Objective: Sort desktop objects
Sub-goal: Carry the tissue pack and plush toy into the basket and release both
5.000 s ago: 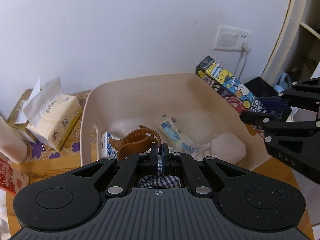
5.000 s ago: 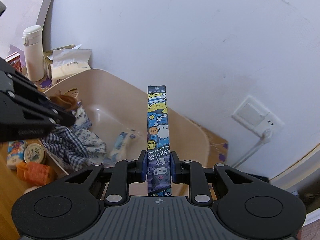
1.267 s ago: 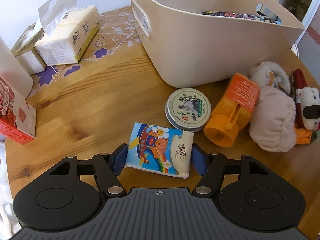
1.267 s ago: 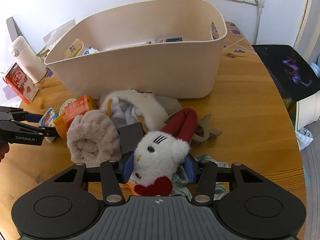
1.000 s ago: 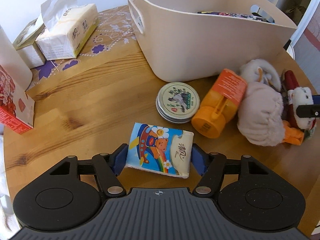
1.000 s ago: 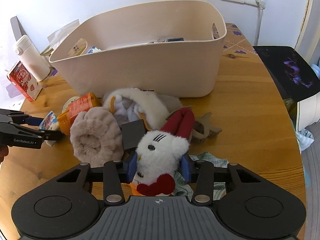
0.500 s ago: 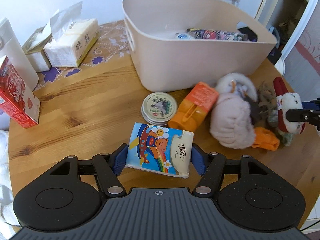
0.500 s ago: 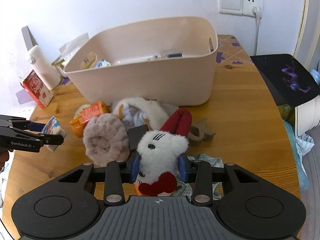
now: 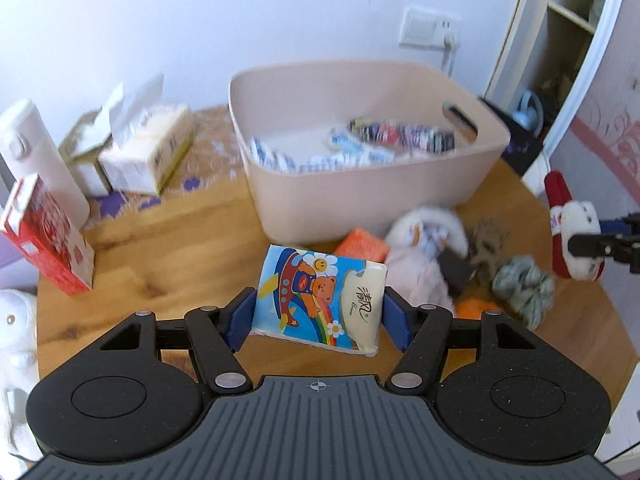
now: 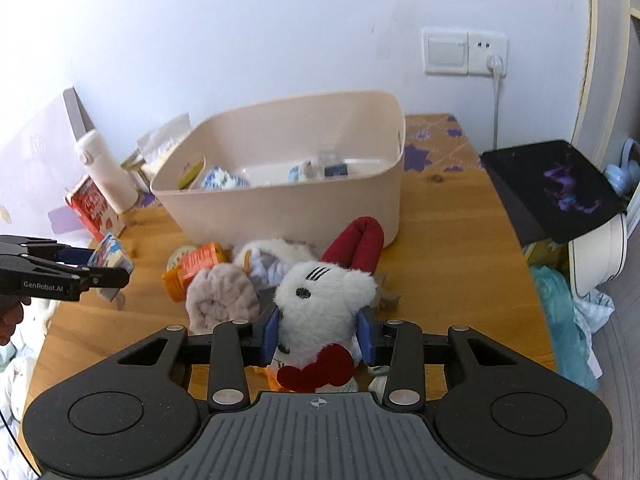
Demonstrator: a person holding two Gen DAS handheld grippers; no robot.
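White wall with a switch plate (image 10: 464,53) backs a round wooden bench (image 10: 440,264), where a beige plastic tub (image 10: 304,184) with handle slots stands near the wall, already holding small packets and a patterned box.

At the left tongs (image 9: 318,312), the two blue pads are clamped on a pocket tissue pack printed with a cartoon bear and rainbow (image 9: 320,298), held clear above the bench in front of the tub. The right wrist view shows the same pack at the tips of the left tongs (image 10: 108,266), out to the left of the clutter.

The right tongs (image 10: 318,334) are clamped on a white plush toy with red ears and a red bow (image 10: 324,308), its body squeezed between the blue pads and lifted above the pile. The left wrist view shows the toy hanging at the far right, over the bench's edge (image 9: 572,236).

Left on the bench before the tub: an orange plastic bottle lying on its side (image 10: 196,266), a round tin (image 10: 180,257) just behind it, a pinkish fluffy slipper (image 10: 222,300), a white fluffy slipper (image 10: 276,258) and a grey-green crumpled cloth (image 9: 524,288).

Beside the tub stand a white flask (image 9: 40,160), a red carton (image 9: 48,236) and an open tissue box (image 9: 148,152).
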